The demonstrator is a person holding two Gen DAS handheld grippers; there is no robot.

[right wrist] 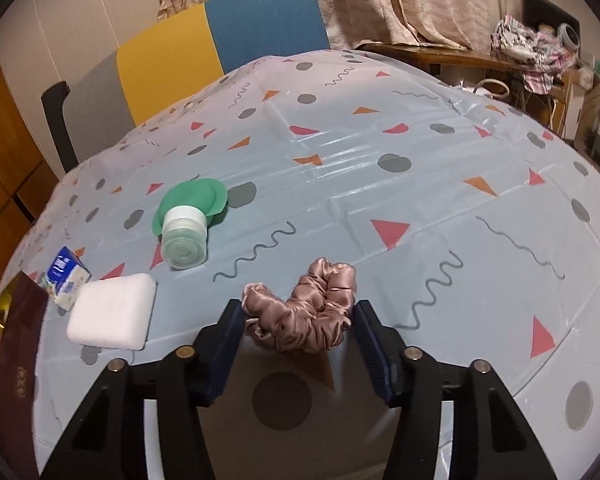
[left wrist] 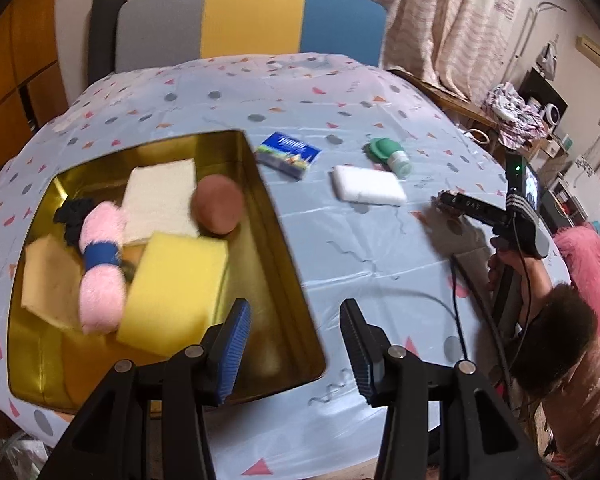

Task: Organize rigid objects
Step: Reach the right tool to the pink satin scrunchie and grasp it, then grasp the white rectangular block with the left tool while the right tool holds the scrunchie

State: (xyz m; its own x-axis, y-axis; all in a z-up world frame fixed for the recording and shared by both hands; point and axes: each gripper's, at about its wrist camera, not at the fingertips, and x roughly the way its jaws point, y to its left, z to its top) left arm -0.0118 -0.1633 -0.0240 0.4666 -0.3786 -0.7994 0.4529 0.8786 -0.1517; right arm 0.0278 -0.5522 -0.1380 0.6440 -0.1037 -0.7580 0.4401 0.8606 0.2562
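A gold tin box [left wrist: 276, 216] sits on the table at the left, holding a yellow sponge [left wrist: 176, 288], a pink fluffy roll [left wrist: 100, 268], a brown round pad [left wrist: 217, 209], a white cloth and a black item. My left gripper [left wrist: 296, 344] is open and empty over the box's right edge. On the table lie a blue card box [left wrist: 289, 154] [right wrist: 66, 280], a white sponge [left wrist: 367, 185] [right wrist: 112, 312] and a green bottle [left wrist: 388, 156] [right wrist: 188, 228]. My right gripper [right wrist: 298, 344] is open around a pink satin scrunchie [right wrist: 304, 312], with the fingers beside it.
The table carries a pale blue patterned cloth [right wrist: 380, 208]. A chair with grey, yellow and blue panels [left wrist: 252, 16] stands behind it. A wooden side table with clutter [right wrist: 532, 56] is at the right. Cables [left wrist: 456, 300] run across the table's right side.
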